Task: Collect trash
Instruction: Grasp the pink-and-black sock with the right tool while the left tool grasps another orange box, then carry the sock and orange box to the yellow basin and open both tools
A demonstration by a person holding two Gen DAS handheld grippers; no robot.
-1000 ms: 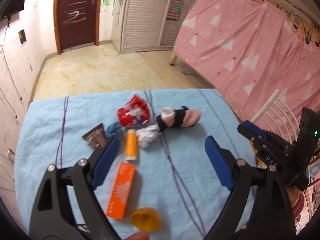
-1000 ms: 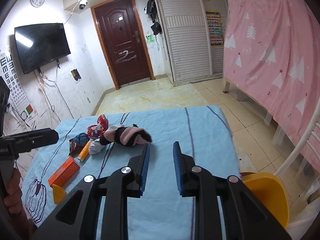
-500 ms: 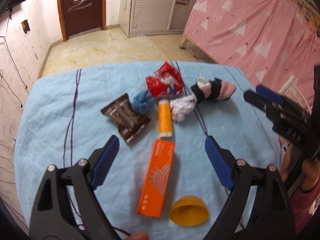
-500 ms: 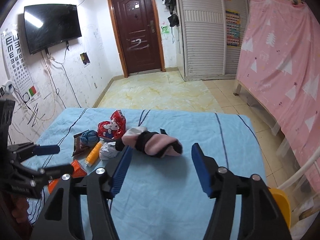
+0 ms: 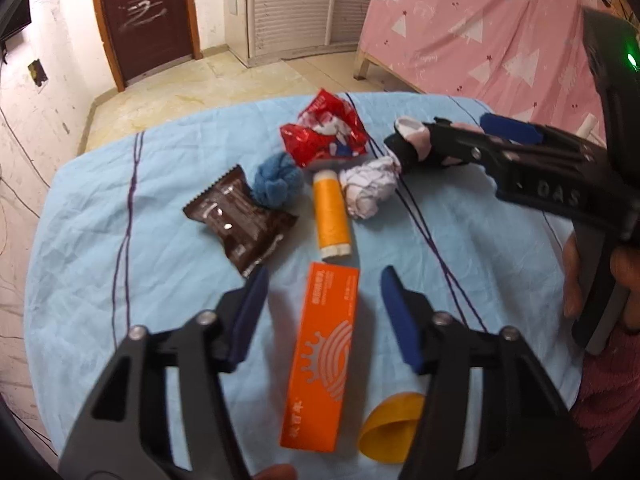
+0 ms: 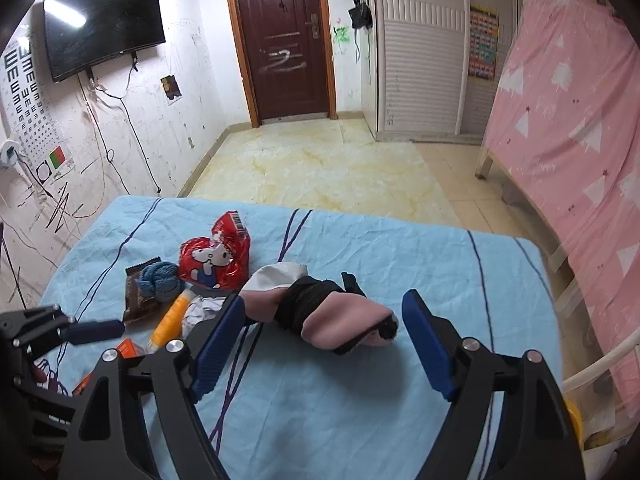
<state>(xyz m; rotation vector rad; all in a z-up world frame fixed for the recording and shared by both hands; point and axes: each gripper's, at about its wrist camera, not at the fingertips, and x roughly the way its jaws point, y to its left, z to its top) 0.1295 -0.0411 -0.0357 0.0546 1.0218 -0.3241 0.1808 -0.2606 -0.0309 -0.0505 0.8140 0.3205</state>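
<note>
On the blue cloth lie a brown wrapper, a red snack bag, a crumpled white paper ball, an orange box and an orange thread spool. My left gripper is open and straddles the top end of the orange box, just above it. My right gripper is open around a pink, black and white sock bundle. The red bag and the paper ball also show in the right wrist view.
A blue yarn ball lies by the wrapper. A yellow cap sits near the cloth's front edge. A pink-covered bed stands to the right. A yellow chair seat is at the table's right side.
My left gripper has narrowed its opening and come down over the orange box. My right gripper has opened wide and moved forward around the sock bundle.
</note>
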